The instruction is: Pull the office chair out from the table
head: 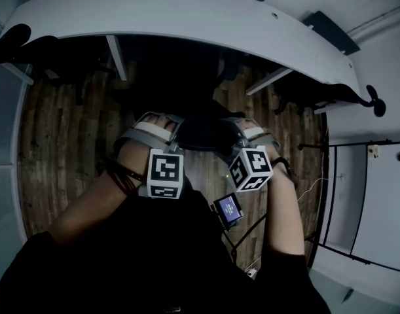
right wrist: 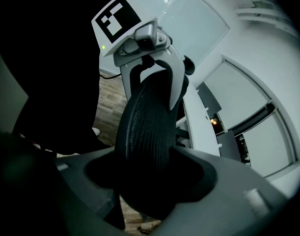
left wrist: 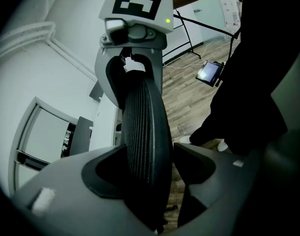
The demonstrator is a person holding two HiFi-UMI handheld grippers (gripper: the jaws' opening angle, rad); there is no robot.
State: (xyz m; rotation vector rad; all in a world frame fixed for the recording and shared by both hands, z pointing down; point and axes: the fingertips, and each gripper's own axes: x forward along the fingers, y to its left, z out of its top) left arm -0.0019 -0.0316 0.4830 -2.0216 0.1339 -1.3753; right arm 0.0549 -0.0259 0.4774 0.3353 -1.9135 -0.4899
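Both the left gripper and right gripper are clamped on the top edge of the office chair, one per side so it's pulled straight, presumably; it's parked just before the table.

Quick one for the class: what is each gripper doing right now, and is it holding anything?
Left gripper: closed on the office chair's mesh back.
Right gripper: also closed on the mesh back.
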